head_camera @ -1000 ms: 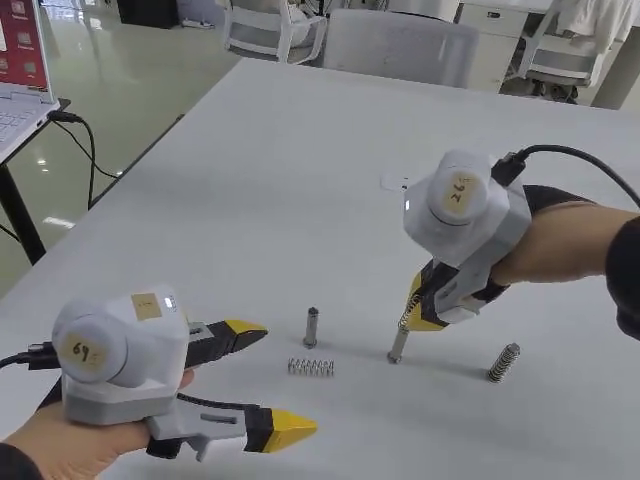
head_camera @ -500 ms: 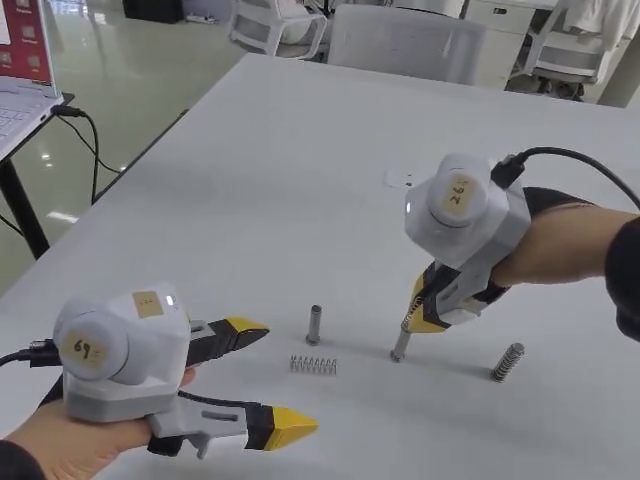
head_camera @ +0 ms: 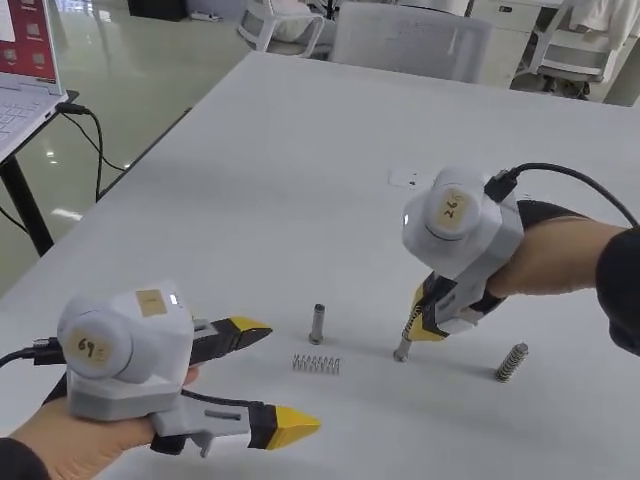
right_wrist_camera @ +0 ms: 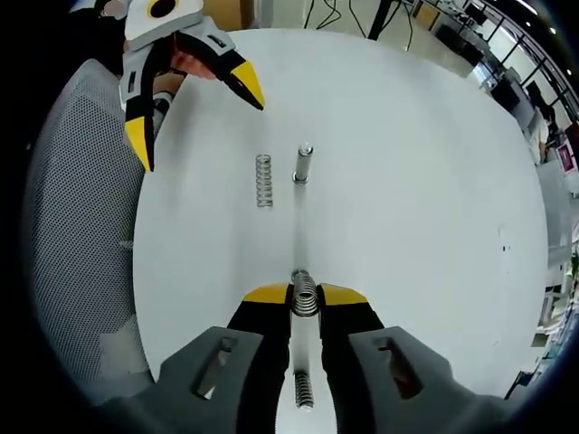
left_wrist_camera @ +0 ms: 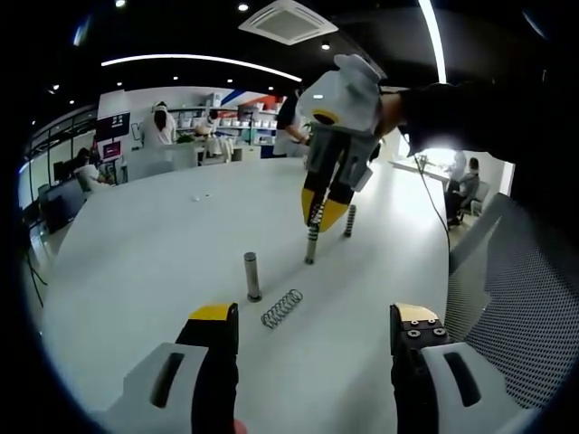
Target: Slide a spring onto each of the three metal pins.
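Your right gripper [head_camera: 418, 322] points down at the white table [head_camera: 300, 150]. Its yellow-tipped jaws are clenched on a spring [right_wrist_camera: 305, 294], which they grasp from both sides. This held spring stands at the top end of a leaning pin [head_camera: 402, 349]. The pin's foot touches the table and its upper end tilts toward 1 o'clock in the head view. I cannot tell whether the coils already go around the pin or only meet its tip.

Your left gripper [left_wrist_camera: 314, 316] hovers low at 7 o'clock from that pin. Its jaws are released and wide apart, and they grasp nothing.

Between the two grippers a bare pin [head_camera: 318, 324] stands upright and carries no spring. A loose spring [head_camera: 316, 364] lies flat on the table just beside it, at 6 o'clock from it in the head view, without touching it.

At 4 o'clock from your right gripper, well apart from the other parts, a third spring [head_camera: 511, 362] rests tilted. It seems to sit on a pin, but it is too small to be sure.

A laptop [head_camera: 20, 60] stands beyond the table edge, at 10 o'clock.
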Action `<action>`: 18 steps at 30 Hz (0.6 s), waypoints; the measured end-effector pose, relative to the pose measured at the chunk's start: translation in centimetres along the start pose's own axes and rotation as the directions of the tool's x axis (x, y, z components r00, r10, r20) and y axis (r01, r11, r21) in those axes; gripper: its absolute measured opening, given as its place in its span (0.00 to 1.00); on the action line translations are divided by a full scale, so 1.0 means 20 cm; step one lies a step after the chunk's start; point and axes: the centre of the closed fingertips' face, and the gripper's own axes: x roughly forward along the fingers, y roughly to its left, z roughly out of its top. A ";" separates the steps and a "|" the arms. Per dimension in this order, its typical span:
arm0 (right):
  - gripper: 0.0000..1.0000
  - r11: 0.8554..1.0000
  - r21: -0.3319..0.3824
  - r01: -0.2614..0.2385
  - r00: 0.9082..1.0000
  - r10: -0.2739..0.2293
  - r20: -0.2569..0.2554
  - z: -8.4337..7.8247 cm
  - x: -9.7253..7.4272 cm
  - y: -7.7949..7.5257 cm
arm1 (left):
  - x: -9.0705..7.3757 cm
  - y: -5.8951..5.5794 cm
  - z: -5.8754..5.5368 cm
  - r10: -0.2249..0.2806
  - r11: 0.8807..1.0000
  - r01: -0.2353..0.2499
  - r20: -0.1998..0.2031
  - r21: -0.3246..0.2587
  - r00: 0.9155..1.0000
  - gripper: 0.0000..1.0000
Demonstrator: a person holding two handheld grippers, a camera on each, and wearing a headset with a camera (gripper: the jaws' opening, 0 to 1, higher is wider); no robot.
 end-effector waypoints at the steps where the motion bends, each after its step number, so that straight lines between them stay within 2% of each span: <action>1: 0.13 1.000 0.003 -0.001 1.000 0.001 -0.002 0.00 0.00 0.00 | 0.00 0.00 0.00 0.001 1.000 -0.001 0.000 0.000 1.000 0.66; 5: 0.13 1.000 0.000 -0.004 1.000 0.004 -0.024 -0.02 0.04 0.00 | 0.00 0.00 0.00 0.003 1.000 -0.003 0.001 -0.002 1.000 0.66; 18: 0.13 1.000 0.016 -0.020 0.999 0.020 -0.027 -0.05 0.08 0.02 | 0.00 0.00 0.01 0.000 1.000 0.000 0.000 -0.002 1.000 0.66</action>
